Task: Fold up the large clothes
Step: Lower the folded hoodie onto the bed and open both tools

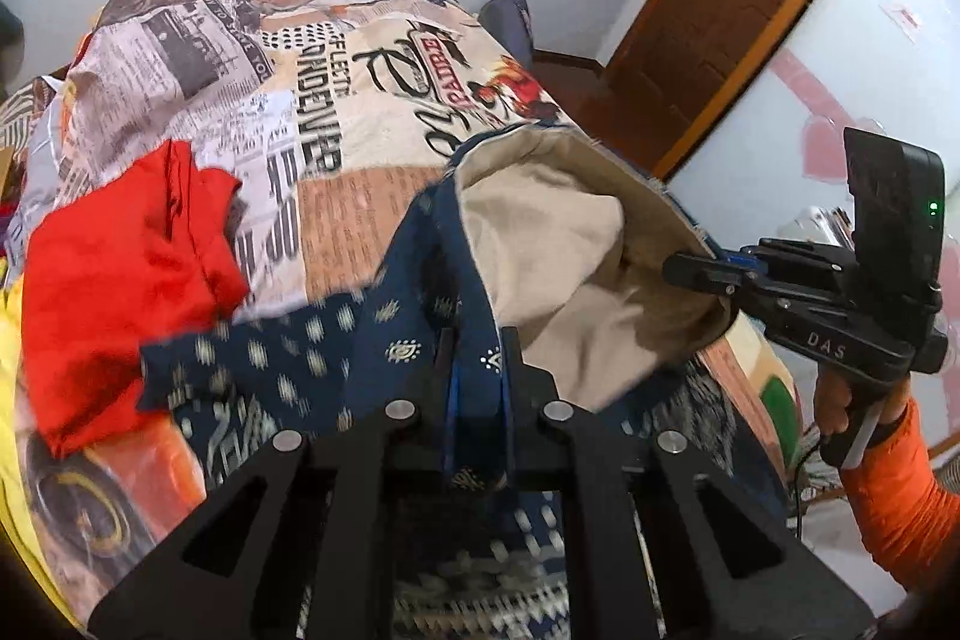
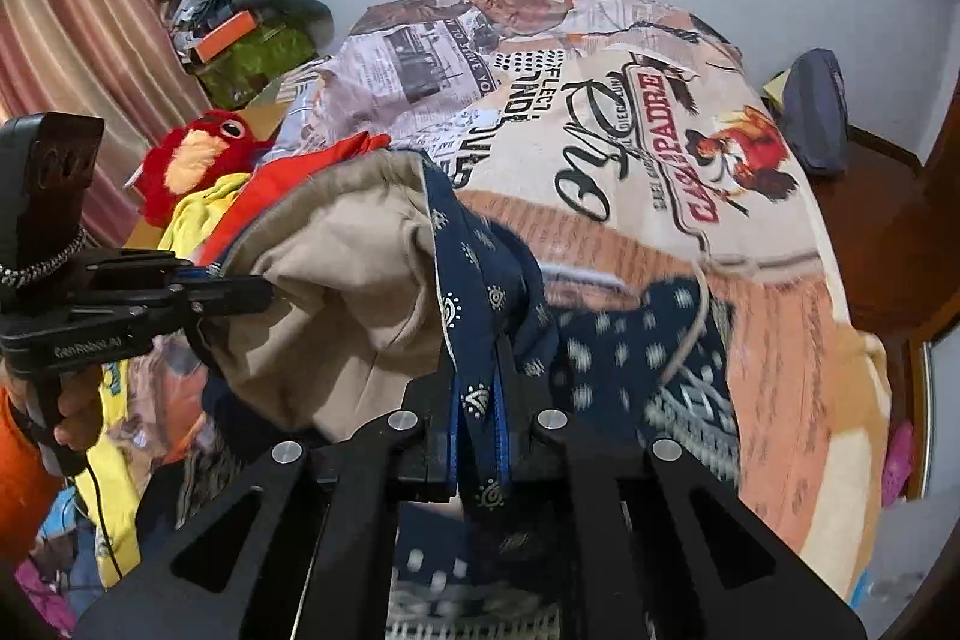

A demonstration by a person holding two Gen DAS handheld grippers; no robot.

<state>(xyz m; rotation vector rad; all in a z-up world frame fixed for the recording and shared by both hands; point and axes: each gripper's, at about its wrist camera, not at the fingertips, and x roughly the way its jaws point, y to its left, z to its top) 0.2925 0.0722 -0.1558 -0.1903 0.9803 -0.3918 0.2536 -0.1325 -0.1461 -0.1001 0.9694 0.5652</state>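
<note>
Here, over a bed (image 2: pixel 798 316) spread with a newspaper-and-rooster print blanket, I hold a navy patterned garment (image 1: pixel 336 358) with a plain beige lining (image 1: pixel 540 220) between both tools. My left gripper (image 1: pixel 477 358) has its jaws closed tight on a fold of the navy cloth: the fabric runs up out of the narrow slot between the two black fingers (image 1: pixel 445 370), with the blue pads pressed against it on either side. My right gripper (image 2: pixel 480 388) is clamped the same way, a strip of the printed navy hem pinched between its fingers (image 2: pixel 507 382) and trailing down below them toward the camera.

From the left wrist view, the right tool's fingertips sit at the far edge of the beige lining, gripping the garment's rim; an orange sleeve (image 1: pixel 900 514) and a hand (image 1: pixel 840 400) hold that tool's handle. From the right wrist view the left tool appears at the left edge, its tips at the lining's rim beside the opened beige pocket of cloth. The garment hangs stretched between the two grips, its lining turned outward and the lower part draped blurred over the blanket.

A red garment (image 1: pixel 120 292) lies bunched on the bed to the left, apart from the jaws. A red plush toy (image 2: pixel 198 154) sits beyond it near yellow cloth (image 2: pixel 198 214).
</note>
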